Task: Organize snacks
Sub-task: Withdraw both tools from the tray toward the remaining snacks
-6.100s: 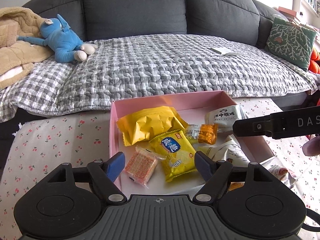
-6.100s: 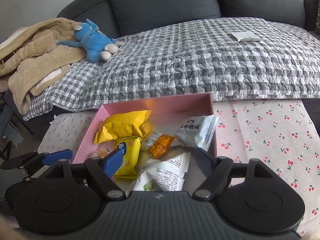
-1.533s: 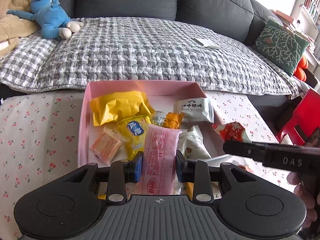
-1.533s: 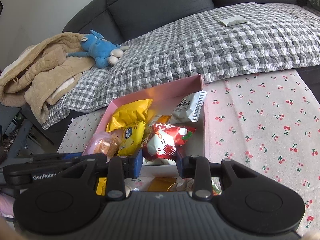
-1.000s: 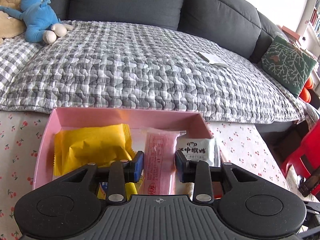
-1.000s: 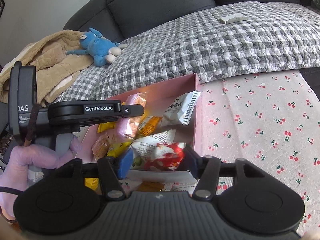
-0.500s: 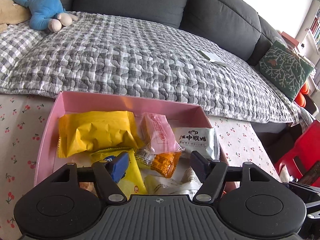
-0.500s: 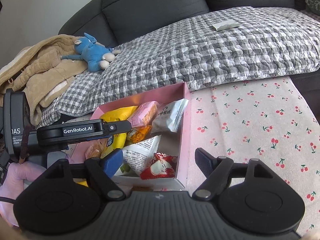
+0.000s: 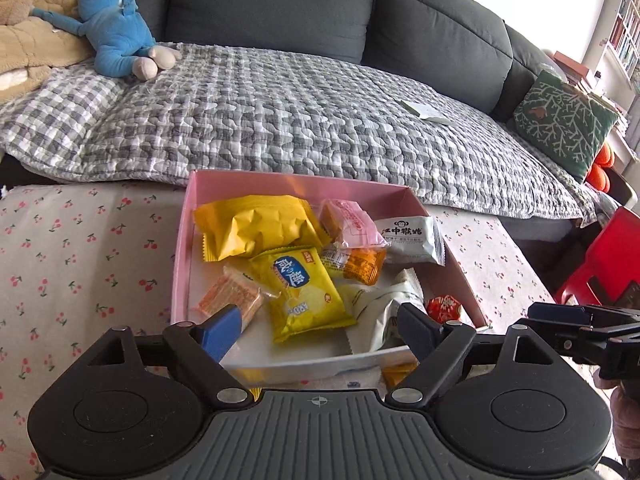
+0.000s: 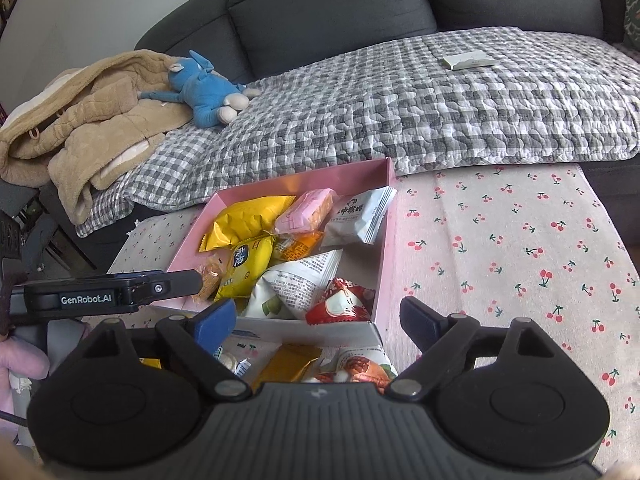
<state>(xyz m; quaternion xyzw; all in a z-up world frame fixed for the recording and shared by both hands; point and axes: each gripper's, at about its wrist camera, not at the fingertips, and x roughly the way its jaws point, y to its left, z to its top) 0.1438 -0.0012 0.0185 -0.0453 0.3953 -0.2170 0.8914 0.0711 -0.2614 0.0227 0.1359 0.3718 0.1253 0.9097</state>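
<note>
A pink box [image 9: 182,240] [image 10: 386,256] on the cherry-print table holds several snack packets: a yellow bag [image 9: 256,226], a pink wafer pack [image 9: 350,220] [image 10: 306,212], a white pack [image 9: 412,236], a yellow chips bag [image 9: 304,292] and a red packet [image 9: 444,306] [image 10: 340,304]. My left gripper [image 9: 320,330] is open and empty at the box's near edge. My right gripper [image 10: 318,320] is open and empty, just in front of the box's near right corner. More packets [image 10: 296,362] lie on the table below the right gripper.
A grey sofa with a checked quilt [image 9: 300,120] runs behind the table. A blue plush toy [image 9: 116,32] and a tan blanket [image 10: 80,128] lie at its left. A green cushion [image 9: 564,120] and a red chair [image 9: 600,264] are at the right.
Both grippers let go of their packets: the pink wafer pack and the red packet now lie in the box. Both grippers have since pulled back toward me, open.
</note>
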